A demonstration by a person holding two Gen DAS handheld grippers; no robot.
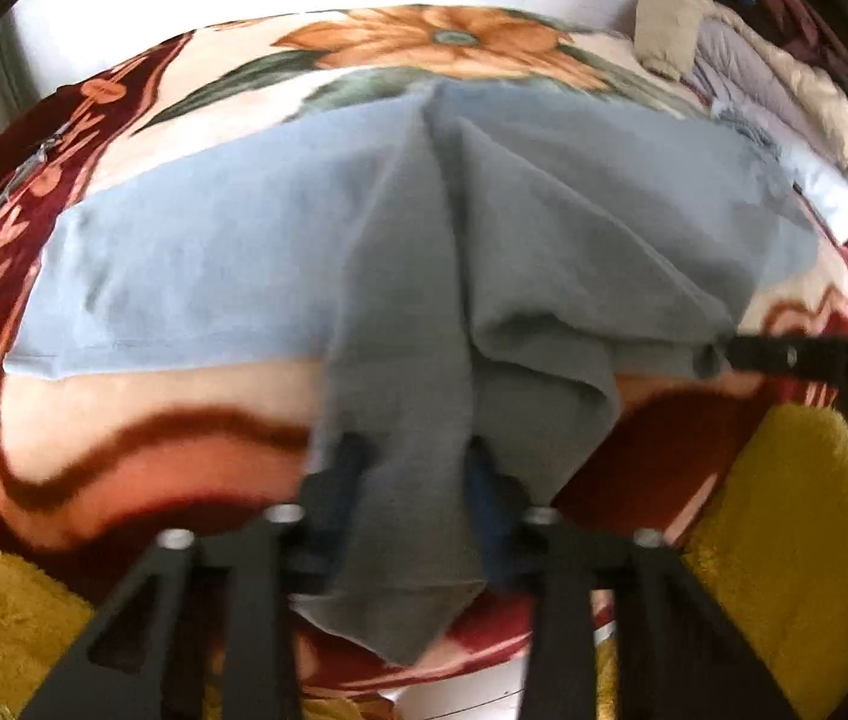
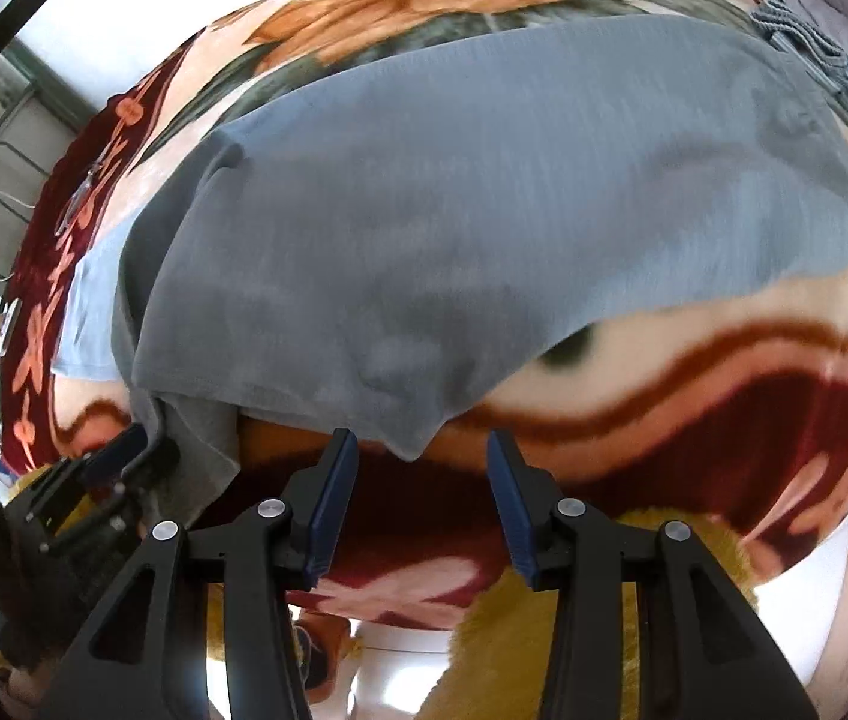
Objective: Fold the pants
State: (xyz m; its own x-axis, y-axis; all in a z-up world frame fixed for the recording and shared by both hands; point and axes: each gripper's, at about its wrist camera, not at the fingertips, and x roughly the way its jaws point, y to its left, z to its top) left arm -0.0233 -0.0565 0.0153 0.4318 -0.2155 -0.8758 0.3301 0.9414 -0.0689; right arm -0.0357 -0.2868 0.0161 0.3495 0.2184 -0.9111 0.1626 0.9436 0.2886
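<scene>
**Grey pants on the flowered blanket, one gripper clamped, the other apart**

The grey pants (image 1: pixel 400 252) lie spread across the middle of a flowered blanket (image 1: pixel 124 438), with a fold of cloth drawn over the blanket's near edge. The left gripper (image 1: pixel 418 468) is closed on that fold: grey cloth fills the gap between its fingers and hangs down past them. From the right wrist view the same gripper (image 2: pixel 124 456) shows at the left, pinching the pants' near corner.

The right gripper (image 2: pixel 422 450) stands with its blue-padded fingers (image 2: pixel 334 498) apart, just short of a drooping corner of the pants (image 2: pixel 484 228) at the near edge; nothing lies between them. In the left wrist view its black body (image 1: pixel 796 357) juts in from the right, with pale embossed letters on it too blurred to read.

No brand or label can be read on the pants. Motion blur softens both views. A heap of bedding (image 1: pixel 754 66) sits at the blanket's far right corner, cut off by the lens rim. Yellow fuzzy fabric (image 1: pixel 784 516) shows below the near edge; what it belongs to is unclear.
</scene>
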